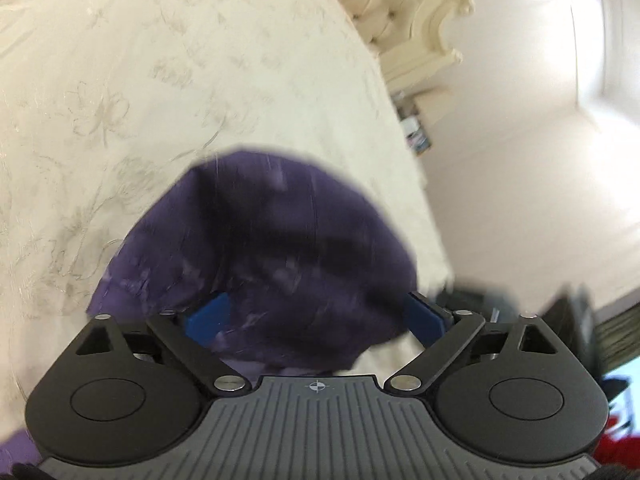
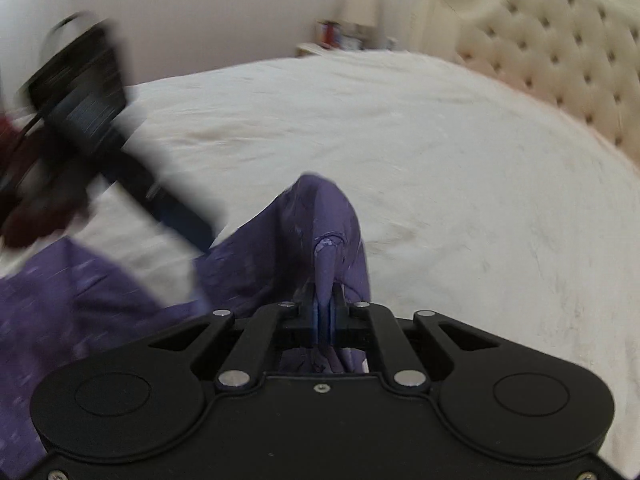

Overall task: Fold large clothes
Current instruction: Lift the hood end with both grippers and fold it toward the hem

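Observation:
A purple garment (image 1: 260, 232) lies bunched on the cream bed cover (image 1: 160, 80). My left gripper (image 1: 316, 312) stands wide open around that bunch. Its blue pads (image 1: 208, 316) sit far apart at either side, and the cloth rests loosely between them. In the right wrist view the garment (image 2: 320, 220) rises in a peaked fold. My right gripper (image 2: 325, 308) is shut on that fold, with a thin strip of cloth pinched between the blue pads. The rest trails down to the left (image 2: 80, 300). The left tool's blurred black housing (image 2: 80, 92) crosses the upper left.
The bed cover (image 2: 440, 160) spreads wide ahead and to the right. A tufted cream headboard (image 2: 560, 52) stands at the far right. A nightstand with small items (image 2: 344, 40) and a lamp (image 2: 360, 4) sit by the back wall. Dark red fabric (image 2: 36, 216) shows at the left edge.

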`<state>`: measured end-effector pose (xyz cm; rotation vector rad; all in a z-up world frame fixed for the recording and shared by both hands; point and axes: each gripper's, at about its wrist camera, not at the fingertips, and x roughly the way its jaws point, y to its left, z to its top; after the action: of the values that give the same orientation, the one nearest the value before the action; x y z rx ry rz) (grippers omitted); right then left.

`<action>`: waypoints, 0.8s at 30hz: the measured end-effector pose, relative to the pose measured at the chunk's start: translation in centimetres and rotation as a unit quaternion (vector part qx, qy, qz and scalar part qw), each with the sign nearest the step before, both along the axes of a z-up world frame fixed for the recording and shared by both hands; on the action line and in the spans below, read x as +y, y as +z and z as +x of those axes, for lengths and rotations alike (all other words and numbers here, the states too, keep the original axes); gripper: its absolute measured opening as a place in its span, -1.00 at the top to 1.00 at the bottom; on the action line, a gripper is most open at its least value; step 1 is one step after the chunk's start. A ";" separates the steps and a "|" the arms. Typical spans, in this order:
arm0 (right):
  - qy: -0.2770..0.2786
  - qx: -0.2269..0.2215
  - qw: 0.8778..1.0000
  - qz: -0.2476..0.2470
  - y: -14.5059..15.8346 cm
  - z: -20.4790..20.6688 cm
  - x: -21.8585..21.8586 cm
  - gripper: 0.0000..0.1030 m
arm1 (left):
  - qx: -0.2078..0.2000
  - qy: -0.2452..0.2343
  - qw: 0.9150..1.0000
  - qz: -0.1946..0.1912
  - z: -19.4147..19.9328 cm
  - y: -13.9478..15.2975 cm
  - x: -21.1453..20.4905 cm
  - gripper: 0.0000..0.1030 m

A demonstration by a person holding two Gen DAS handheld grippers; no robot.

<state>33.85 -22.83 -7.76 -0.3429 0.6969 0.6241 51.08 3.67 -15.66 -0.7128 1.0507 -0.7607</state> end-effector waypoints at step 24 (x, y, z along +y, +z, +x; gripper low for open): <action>0.123 0.013 0.984 -0.129 0.3 -20.2 4.4 0.81 | 0.024 -0.030 0.995 0.095 -15.9 1.0 0.4 0.73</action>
<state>13.68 -18.43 -7.48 -0.6696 0.7682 0.7759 35.14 4.07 -14.65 -0.5404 1.1758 -0.6860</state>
